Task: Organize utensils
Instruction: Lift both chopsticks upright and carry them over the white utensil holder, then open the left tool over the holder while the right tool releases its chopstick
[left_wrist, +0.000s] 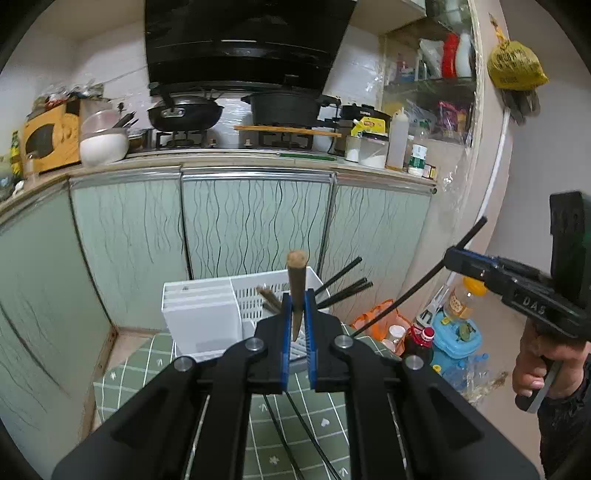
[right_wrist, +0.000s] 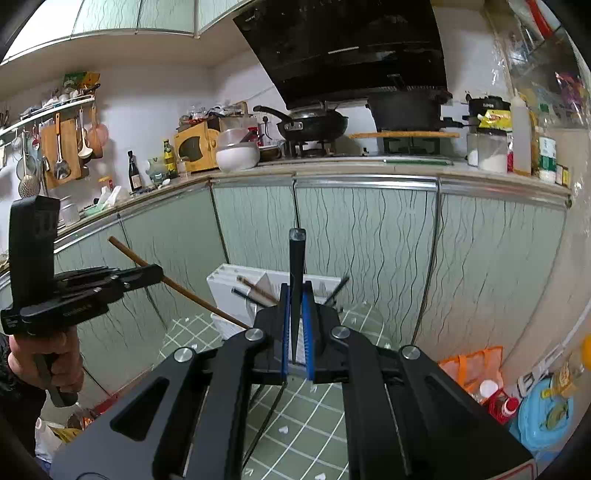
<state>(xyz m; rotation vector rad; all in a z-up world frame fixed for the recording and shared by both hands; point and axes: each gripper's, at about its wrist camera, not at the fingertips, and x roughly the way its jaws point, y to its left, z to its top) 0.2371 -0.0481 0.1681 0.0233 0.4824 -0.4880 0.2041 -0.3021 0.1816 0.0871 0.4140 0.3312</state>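
Observation:
My left gripper (left_wrist: 298, 314) is shut on a brown wooden chopstick (left_wrist: 296, 288) that points up and forward, above the white utensil basket (left_wrist: 207, 314). My right gripper (right_wrist: 296, 314) is shut on a black chopstick (right_wrist: 296, 266), also held above the basket (right_wrist: 229, 288). The basket stands on a green checked cloth (left_wrist: 122, 373) and holds several black chopsticks (left_wrist: 347, 286) and a couple of brown ones (left_wrist: 269, 297). The right gripper (left_wrist: 461, 260) with its black chopstick (left_wrist: 417, 291) shows at the right of the left wrist view. The left gripper (right_wrist: 155, 273) with its brown chopstick (right_wrist: 192, 295) shows at the left of the right wrist view.
Green kitchen cabinets (left_wrist: 255, 225) stand behind the basket, with a stove, a wok (left_wrist: 184, 112) and a pot (left_wrist: 284, 107) on the counter. An orange bag (left_wrist: 380, 319), bottles and a blue tub (left_wrist: 458, 339) lie on the floor at the right.

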